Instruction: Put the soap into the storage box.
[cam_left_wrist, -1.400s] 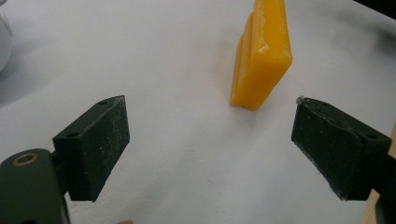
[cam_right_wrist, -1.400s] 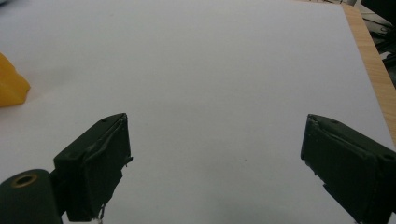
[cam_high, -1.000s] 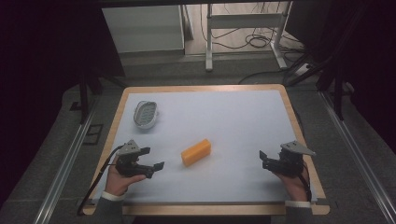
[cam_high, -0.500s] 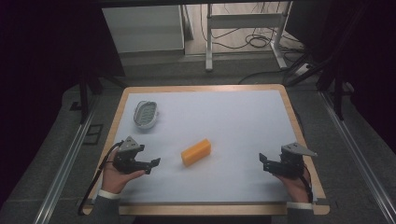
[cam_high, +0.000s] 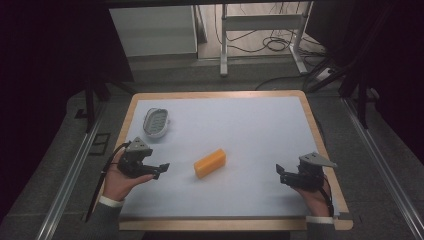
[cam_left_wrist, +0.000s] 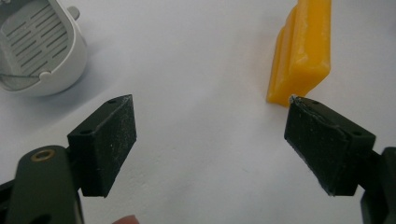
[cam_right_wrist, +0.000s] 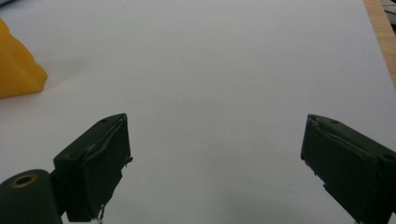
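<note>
Along the left edge of the desk (cam_high: 235, 107), toward the far left corner, lies a white oval soap dish (cam_high: 156, 122) of smooth plastic, its floor cut with rows of narrow slots and its rim rounded. It sits just inside the pale wooden border that frames the light blue-grey, matte top.

Nearer the front left corner, a hand holds the left gripper (cam_high: 161, 168) above the surface, pointing toward the middle. Its jaws stand wide apart with nothing between them, though they have just been closing a little. In the left gripper view the black pads (cam_left_wrist: 106, 140) look rubbery, flat-faced and dusted with scuffs.

A clear strip of mat separates that gripper from the orange soap bar (cam_high: 210, 163), which lies a little left of the desk's centre and closer to the front edge than the back, angled with one end toward the far right. It is a waxy, glossy block with softened edges and a stepped side; it lies well apart from the dish.

Right of the bar the top runs bare across a wide stretch to the right gripper (cam_high: 281, 174), held by the other hand near the front right corner, close to the right edge. Its jaws are spread wide and hold nothing; one pad (cam_right_wrist: 95, 165) shows a peeling lining.
</note>
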